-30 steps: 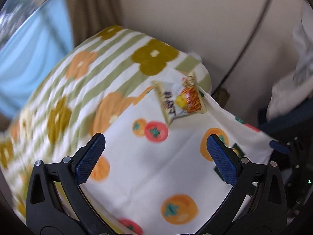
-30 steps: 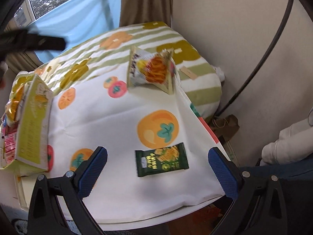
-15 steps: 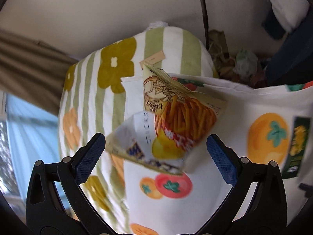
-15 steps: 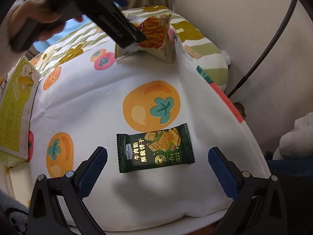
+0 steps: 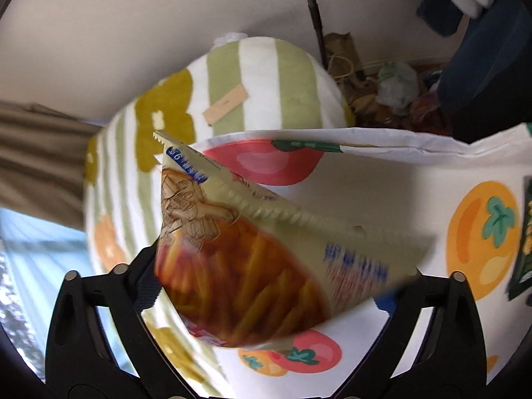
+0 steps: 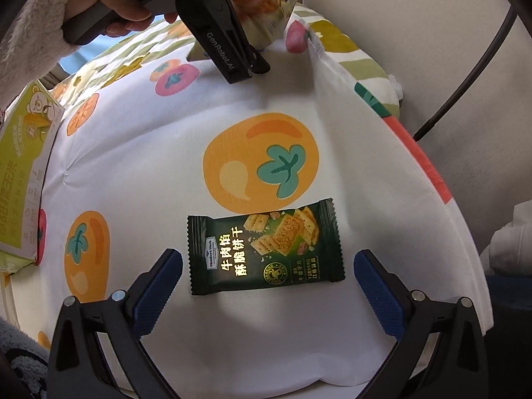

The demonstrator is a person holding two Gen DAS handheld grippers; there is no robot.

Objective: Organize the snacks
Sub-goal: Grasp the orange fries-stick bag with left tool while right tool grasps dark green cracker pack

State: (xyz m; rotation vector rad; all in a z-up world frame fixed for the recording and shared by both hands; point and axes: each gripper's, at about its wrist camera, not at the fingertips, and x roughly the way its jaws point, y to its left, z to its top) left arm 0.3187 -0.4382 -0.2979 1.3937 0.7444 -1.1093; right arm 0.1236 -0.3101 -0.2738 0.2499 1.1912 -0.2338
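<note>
A cream bag of stick snacks point(image 5: 252, 266) stands tilted on the fruit-print cloth point(image 5: 382, 179) and fills the space between the open jaws of my left gripper point(image 5: 266, 299), its corners overlapping both fingers. The same bag point(image 6: 266, 10) shows at the far end in the right wrist view, with the left gripper point(image 6: 232, 56) around it. A dark green cracker packet point(image 6: 266, 249) lies flat on the cloth point(image 6: 166, 153). My right gripper point(image 6: 266, 286) is open and straddles the packet's near edge, fingers apart from it.
A yellow-green cardboard box point(image 6: 23, 179) sits at the left edge of the table. A striped flower-print cover point(image 5: 259, 76) lies beyond the cloth. The wall, a black cable point(image 6: 465, 79) and floor clutter point(image 5: 382, 89) lie to the right, past the table edge.
My left gripper has moved in onto the stick snack bag, which now sits between its jaws. My right gripper has come down closer to the green packet.
</note>
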